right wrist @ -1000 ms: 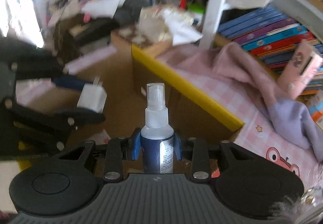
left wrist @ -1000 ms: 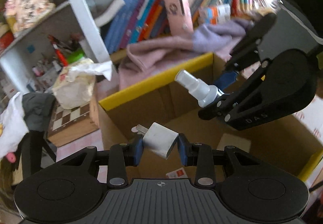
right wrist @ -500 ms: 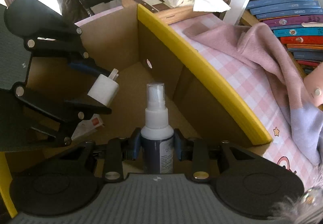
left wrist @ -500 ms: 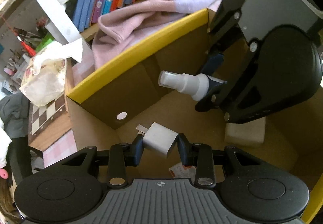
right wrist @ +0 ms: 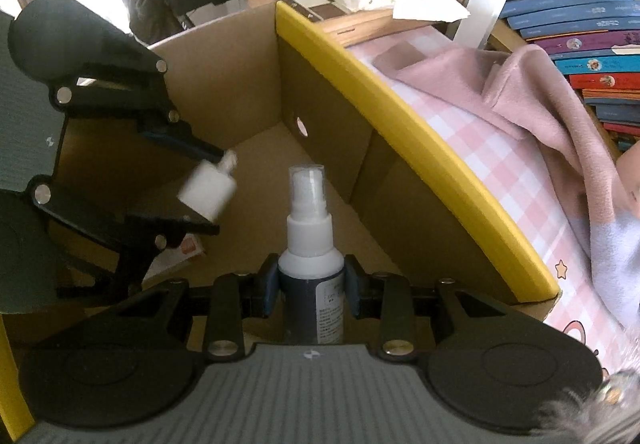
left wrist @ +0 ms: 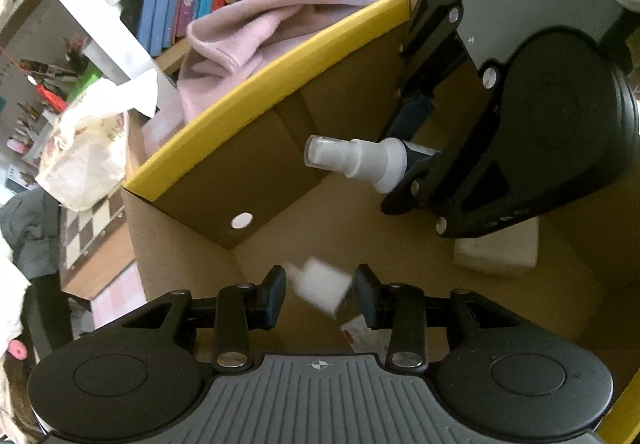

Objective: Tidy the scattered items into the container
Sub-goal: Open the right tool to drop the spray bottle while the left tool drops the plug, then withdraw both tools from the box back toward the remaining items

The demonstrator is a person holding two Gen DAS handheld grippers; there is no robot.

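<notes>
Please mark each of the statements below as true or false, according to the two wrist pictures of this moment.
1. The right gripper is shut on the spray bottle. True.
2. The white charger is gripped tightly by the left gripper. False: the left fingers have just been opening; the charger sits blurred and loose between them.
3. Both grippers are above the inside of the cardboard box. True.
4. The box has a red top edge. False: its edge is yellow.
5. The pink cloth lies inside the box. False: it lies outside, beside the box, near the books.
</notes>
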